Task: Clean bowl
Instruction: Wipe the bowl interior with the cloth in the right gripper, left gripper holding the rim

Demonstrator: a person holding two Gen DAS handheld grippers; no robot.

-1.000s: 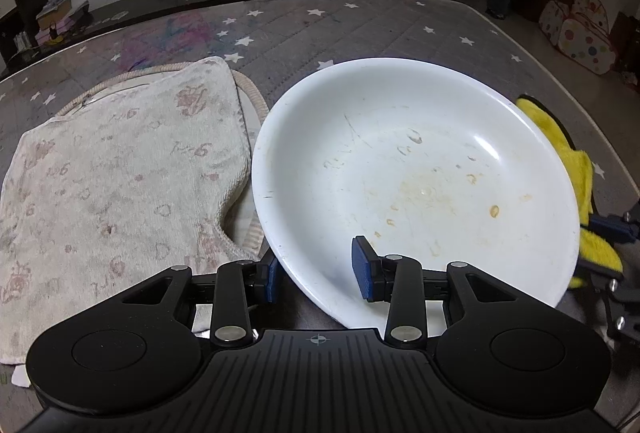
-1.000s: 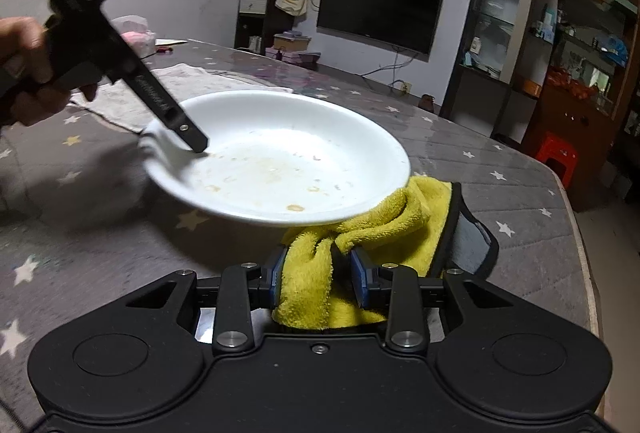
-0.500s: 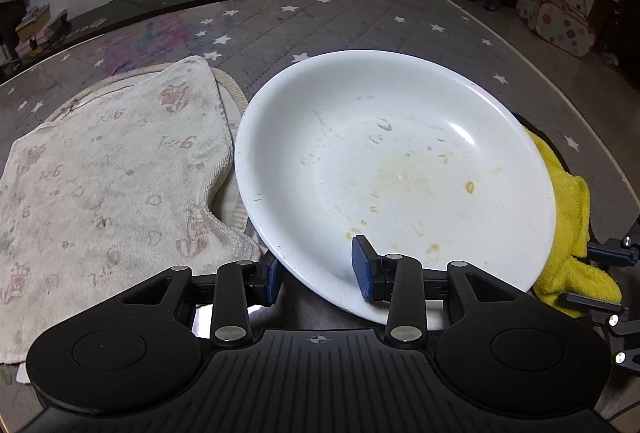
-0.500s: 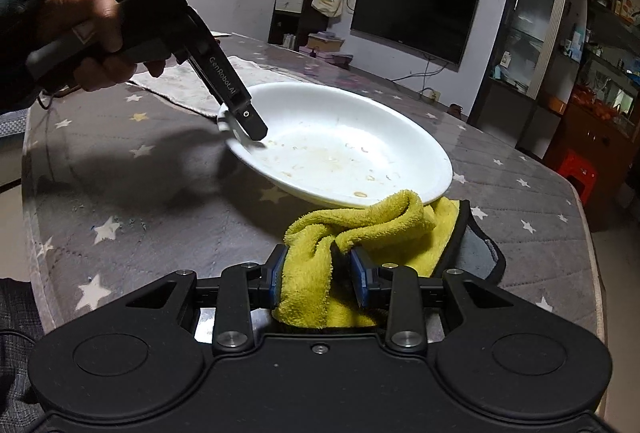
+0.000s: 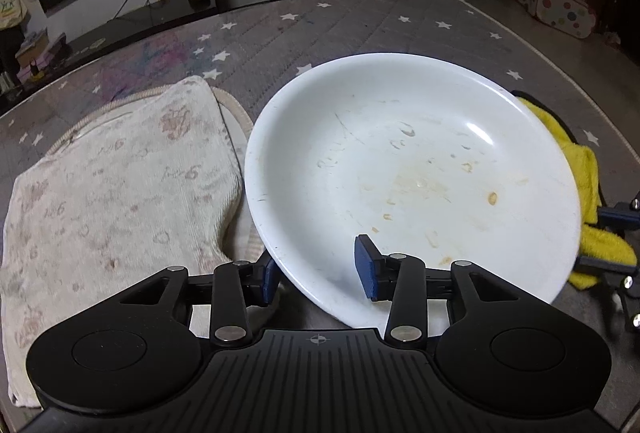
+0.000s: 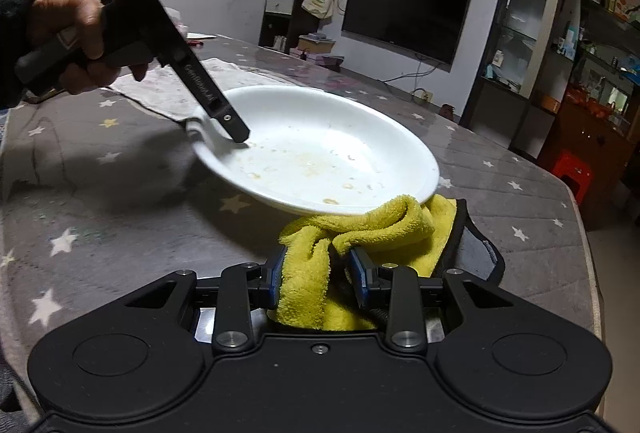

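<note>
A wide white bowl with brownish food stains is held tilted above the grey star-pattern table. My left gripper is shut on its near rim, one finger inside and one under it. In the right wrist view the bowl hangs over a yellow cloth, and the left gripper grips its left rim. My right gripper is shut on a fold of the yellow cloth, just below the bowl's lower edge. The cloth shows at the bowl's right side in the left wrist view.
A pale patterned towel lies on the table left of the bowl. A grey mat lies under the yellow cloth. The table's right edge is close. A TV, shelves and a red stool stand beyond.
The left gripper has lifted and tilted the bowl further, its far rim now over the yellow cloth. The right gripper keeps its hold on the cloth and has raised it slightly.
</note>
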